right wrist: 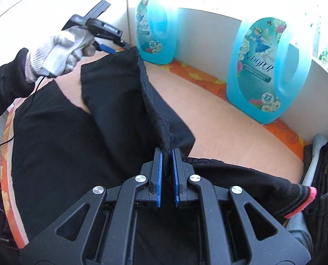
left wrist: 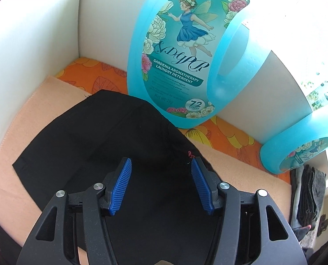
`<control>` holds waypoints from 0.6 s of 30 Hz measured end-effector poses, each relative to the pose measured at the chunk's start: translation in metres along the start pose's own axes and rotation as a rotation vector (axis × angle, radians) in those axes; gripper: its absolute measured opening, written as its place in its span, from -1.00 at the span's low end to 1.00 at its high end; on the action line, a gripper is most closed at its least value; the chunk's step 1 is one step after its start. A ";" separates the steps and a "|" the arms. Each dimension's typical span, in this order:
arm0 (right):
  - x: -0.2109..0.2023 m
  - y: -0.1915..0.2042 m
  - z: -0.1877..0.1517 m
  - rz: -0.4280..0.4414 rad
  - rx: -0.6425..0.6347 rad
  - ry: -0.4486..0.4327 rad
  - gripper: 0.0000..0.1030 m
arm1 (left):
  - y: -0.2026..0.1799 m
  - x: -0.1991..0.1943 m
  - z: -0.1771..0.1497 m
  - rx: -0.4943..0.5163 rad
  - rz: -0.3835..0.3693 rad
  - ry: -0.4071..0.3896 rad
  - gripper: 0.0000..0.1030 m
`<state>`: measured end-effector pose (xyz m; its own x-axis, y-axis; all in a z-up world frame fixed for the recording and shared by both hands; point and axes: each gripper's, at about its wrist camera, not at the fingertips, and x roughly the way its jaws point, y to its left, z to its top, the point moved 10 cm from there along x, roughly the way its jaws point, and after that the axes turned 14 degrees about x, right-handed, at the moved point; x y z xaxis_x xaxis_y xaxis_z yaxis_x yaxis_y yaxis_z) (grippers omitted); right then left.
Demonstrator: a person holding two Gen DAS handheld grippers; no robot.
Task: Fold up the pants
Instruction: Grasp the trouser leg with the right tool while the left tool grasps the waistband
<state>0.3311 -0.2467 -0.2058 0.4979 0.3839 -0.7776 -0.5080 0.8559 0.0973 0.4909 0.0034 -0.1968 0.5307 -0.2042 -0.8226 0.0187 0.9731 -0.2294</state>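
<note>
Right wrist view: the right gripper [right wrist: 166, 152] is seen with its ribbed blue pads [right wrist: 158, 176] drawn almost together, a raised fold of the black pants [right wrist: 60, 137] being pinched between their tips; from that pinch a thick seamed ridge of cloth is carried up and away toward the left gripper [right wrist: 119, 47], which is held in a hand in a grey knitted glove [right wrist: 60, 50]; whether cloth is gripped there cannot be told from this view; the rest of the garment is spread flat and matte beneath the black angular gripper frame, on a smooth peach mat [right wrist: 208, 110]; a knitted cuff with a pink edge [right wrist: 305, 201] is seen at the right, beside a stack of dark folded clothes [right wrist: 327, 172].

In the left wrist view, the left gripper [left wrist: 160, 167] is shown with its blue pads [left wrist: 121, 185] set wide apart and nothing between them; the pants [left wrist: 93, 145] lie directly below and ahead of the fingers, a small red thread being visible near the right fingertip; the peach mat [left wrist: 16, 150] is laid over an orange flowered cloth [left wrist: 225, 141]; on that cloth, just beyond the pants, a translucent blue detergent jug [left wrist: 186, 50] with a curved handle and a fairy label is stood upright against a white wall [left wrist: 42, 26]; a second jug [left wrist: 298, 150] is seen further right.
</note>
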 end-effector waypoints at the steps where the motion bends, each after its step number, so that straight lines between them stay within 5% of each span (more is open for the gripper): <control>1: 0.002 0.004 -0.007 0.002 -0.008 0.012 -0.82 | -0.001 -0.001 0.000 -0.006 -0.008 -0.003 0.08; 18: 0.002 0.031 -0.043 0.028 -0.047 0.055 -0.82 | 0.005 0.012 0.010 -0.058 0.001 0.015 0.11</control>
<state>0.2857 -0.2345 -0.2312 0.4445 0.3866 -0.8081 -0.5542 0.8274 0.0910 0.5058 0.0067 -0.2025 0.5180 -0.2055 -0.8303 -0.0310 0.9656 -0.2583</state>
